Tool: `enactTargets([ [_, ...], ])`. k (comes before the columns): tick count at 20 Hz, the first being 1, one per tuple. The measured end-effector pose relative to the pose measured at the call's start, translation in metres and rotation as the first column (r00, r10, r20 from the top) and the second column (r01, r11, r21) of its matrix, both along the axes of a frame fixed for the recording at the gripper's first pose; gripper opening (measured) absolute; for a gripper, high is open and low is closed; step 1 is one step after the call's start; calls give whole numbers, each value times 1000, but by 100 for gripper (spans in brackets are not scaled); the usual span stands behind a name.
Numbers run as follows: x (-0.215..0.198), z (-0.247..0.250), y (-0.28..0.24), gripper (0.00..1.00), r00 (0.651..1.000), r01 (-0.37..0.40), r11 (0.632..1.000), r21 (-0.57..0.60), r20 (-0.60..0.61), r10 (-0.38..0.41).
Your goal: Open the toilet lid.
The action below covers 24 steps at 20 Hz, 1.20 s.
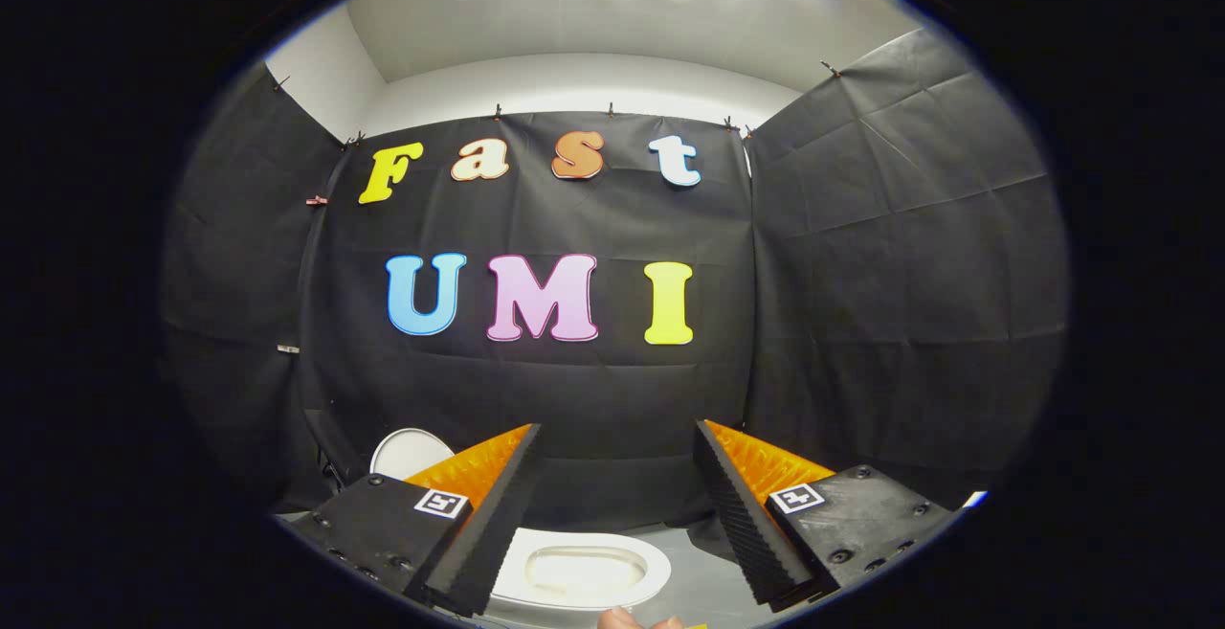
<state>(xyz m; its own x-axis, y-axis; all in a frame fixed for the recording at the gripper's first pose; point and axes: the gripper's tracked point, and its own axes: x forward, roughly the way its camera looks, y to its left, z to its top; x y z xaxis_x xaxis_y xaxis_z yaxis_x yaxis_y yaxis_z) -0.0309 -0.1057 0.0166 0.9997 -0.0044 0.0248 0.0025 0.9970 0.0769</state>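
Gripper (617,438) held level, aimed at black cloth booth wall (861,275) ahead. Fingers (498,514) spread wide, gripping nothing, gap between them free. Toilet (579,570) sits low between fingers, on grey floor (703,581) in front of booth wall; white seat ring and bowl exposed. White rounded toilet lid (407,452) appears raised, left of toilet, partly hidden behind left finger. Fingertip of person's hand (622,619) shows just below toilet, near side.
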Motion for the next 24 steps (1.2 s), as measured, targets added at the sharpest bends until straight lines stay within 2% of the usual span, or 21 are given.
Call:
enactTargets([
  [24, 1, -7, 11, 98, 1000, -12, 1000, -23, -10, 12],
])
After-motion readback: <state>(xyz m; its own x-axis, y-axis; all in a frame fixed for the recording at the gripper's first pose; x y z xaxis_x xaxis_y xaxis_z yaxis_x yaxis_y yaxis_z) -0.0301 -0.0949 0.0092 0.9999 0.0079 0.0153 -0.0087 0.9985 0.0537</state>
